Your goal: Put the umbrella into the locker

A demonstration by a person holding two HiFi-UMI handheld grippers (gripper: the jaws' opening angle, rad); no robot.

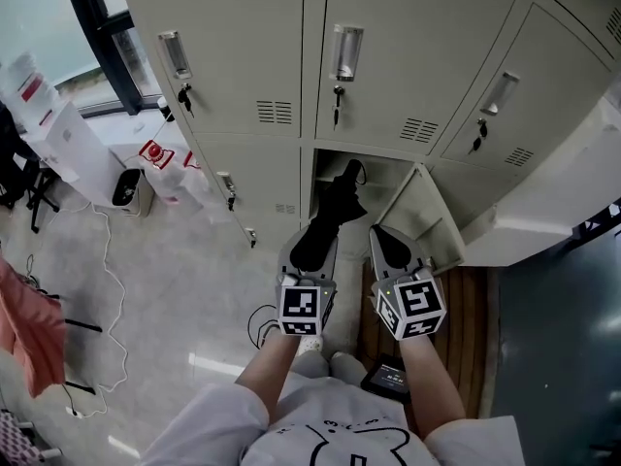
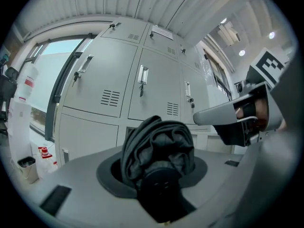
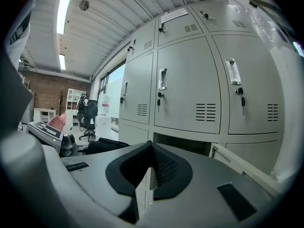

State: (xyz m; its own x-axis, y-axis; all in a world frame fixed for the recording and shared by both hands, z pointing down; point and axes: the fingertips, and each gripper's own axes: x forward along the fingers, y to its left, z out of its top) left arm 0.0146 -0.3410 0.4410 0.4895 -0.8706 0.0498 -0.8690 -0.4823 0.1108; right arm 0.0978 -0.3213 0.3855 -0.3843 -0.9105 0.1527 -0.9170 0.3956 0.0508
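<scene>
Before the open locker [image 1: 388, 171], the folded black umbrella [image 2: 159, 144] sits clamped in my left gripper [image 1: 309, 263], its far end towards the locker's opening; my right gripper [image 3: 151, 151], near the locker's swung-out door [image 1: 419, 214], is closed on nothing.

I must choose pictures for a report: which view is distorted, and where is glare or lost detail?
Head view: even daylight, sharp, little bending; the black umbrella shows scarcely any detail. Left gripper view: strong fisheye, dark corners, lockers bowed; the umbrella near the lens is soft. Right gripper view: same fisheye; the ceiling lamp glares white.
</scene>
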